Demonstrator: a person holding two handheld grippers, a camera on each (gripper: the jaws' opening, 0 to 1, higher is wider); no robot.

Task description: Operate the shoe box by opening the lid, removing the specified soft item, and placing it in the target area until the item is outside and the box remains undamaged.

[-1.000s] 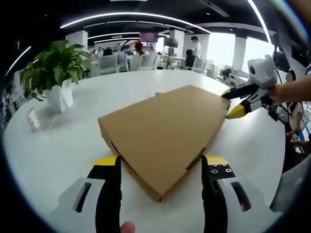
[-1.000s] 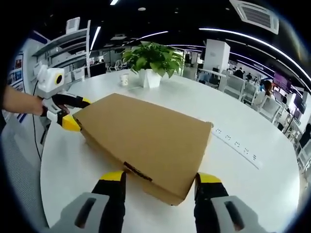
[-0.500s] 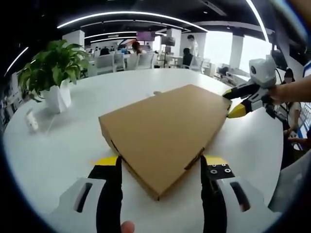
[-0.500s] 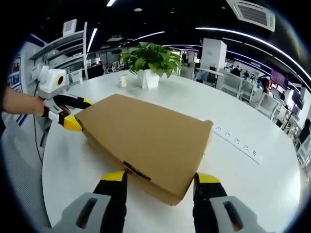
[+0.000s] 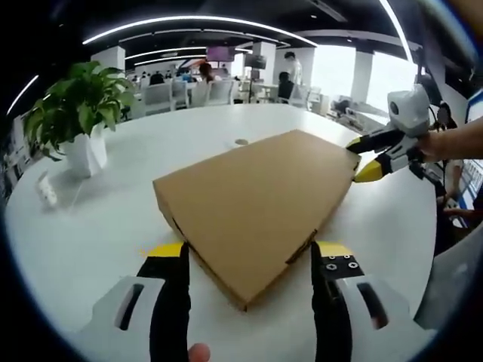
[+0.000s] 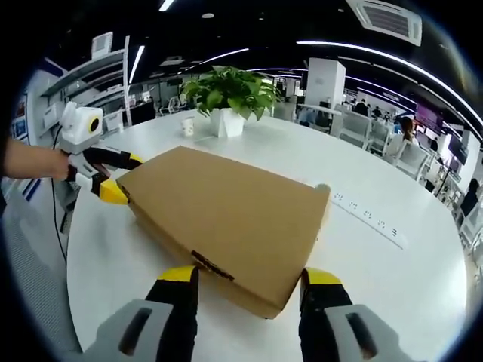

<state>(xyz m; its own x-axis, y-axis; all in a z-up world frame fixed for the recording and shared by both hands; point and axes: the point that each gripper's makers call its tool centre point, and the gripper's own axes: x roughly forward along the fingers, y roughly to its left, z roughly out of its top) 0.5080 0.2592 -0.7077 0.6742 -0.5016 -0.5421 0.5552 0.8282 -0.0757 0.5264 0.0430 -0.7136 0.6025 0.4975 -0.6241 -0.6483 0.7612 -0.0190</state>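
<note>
Nothing of the task is done yet: the shoe box (image 5: 253,207) lies shut on the white counter (image 5: 90,226), lid down, soft item unseen inside. It is flat, plain brown cardboard, undented. The left tongs (image 5: 250,260) stand wide apart, empty, straddling its 6 o'clock corner; the right tongs (image 6: 245,286) do likewise at the opposite corner, seen at 3 o'clock in the left gripper view.

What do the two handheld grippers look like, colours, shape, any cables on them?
The left gripper and the right gripper match: two black jaws with yellow tips rising from pale grey bodies with dark slots. Small screw heads dot one jaw of the left gripper. In the right gripper view a thin dark cable hangs down from the left gripper. The forearms holding them are bare, no sleeve in sight.
</note>
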